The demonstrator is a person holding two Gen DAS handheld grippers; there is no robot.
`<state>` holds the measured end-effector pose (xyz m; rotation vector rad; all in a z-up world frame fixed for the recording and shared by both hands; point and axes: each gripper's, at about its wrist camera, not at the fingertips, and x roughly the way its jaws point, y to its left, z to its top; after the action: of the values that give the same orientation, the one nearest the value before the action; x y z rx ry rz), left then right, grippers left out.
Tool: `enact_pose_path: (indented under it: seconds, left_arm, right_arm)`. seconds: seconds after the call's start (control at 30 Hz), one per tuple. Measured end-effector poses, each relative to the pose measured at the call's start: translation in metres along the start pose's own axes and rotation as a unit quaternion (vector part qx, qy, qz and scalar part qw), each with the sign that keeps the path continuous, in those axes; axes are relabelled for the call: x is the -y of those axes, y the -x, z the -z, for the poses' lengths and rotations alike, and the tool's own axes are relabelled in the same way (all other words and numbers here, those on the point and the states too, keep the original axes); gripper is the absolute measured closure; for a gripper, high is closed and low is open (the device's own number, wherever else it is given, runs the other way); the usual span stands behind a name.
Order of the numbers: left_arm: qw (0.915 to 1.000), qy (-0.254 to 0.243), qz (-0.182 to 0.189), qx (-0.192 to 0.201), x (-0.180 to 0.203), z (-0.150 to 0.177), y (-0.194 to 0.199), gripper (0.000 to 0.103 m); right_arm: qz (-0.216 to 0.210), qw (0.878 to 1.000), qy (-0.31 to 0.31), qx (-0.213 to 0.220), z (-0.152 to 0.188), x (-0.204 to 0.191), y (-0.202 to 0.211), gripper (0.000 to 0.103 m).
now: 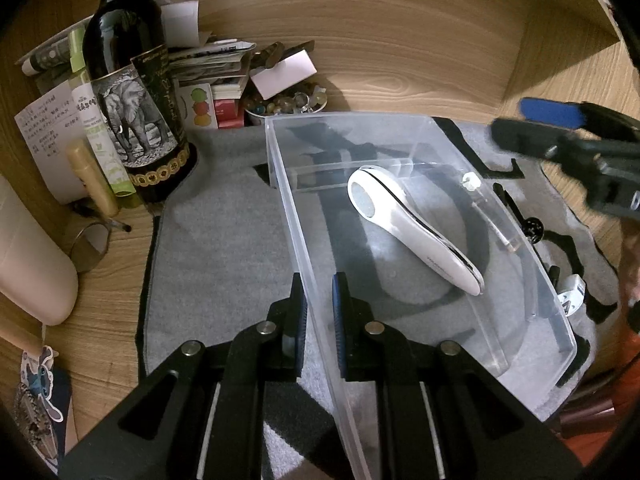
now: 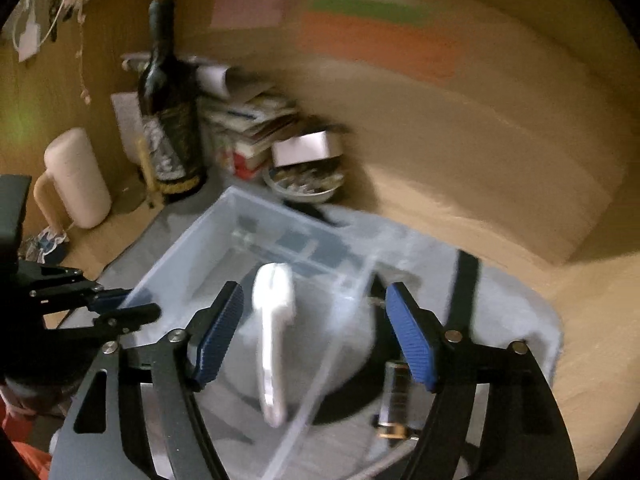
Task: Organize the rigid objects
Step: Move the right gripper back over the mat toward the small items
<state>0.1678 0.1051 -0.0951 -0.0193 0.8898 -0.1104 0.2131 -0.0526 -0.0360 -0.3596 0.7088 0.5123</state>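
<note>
My right view blurs; a battery (image 2: 394, 400) shows dimly.
Left claw (image 1: 320, 312) clamps the clear bin (image 1: 420, 128) wall; right claw (image 2: 316, 332) wide, empty, above the white handheld device (image 1: 412, 228).

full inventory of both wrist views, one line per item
clear plastic bin: 1, transparent, on the grey mat
white handheld device: 1, white, lying inside the bin
grey mat: 1, grey, on the wooden desk
wine bottle: 1, dark with elephant label, back left, upright
bowl of beads: 1, mixed colours, behind the bin
battery: 1, dark with a gold end, on the mat outside the bin
left hand-held gripper: shut on the bin's near wall
right hand-held gripper: open, above the bin
</note>
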Motion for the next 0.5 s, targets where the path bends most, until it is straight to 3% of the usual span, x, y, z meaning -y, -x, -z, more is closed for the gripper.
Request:
enact_pose_path:
  seconds: [0.3,0.5]
  left_arm:
    - [1.0,-0.001,0.0,-0.001,-0.001,0.0,0.0,0.091]
    - [1.0,-0.002,-0.001,-0.002,-0.001,0.0,0.0,0.091]
  right_arm:
    - [0.071,0.996,-0.059,-0.001,0.018,0.06,0.022,0.031]
    - [0.096,0.988,-0.106,-0.05,0.043,0.098,0.004,0.031]
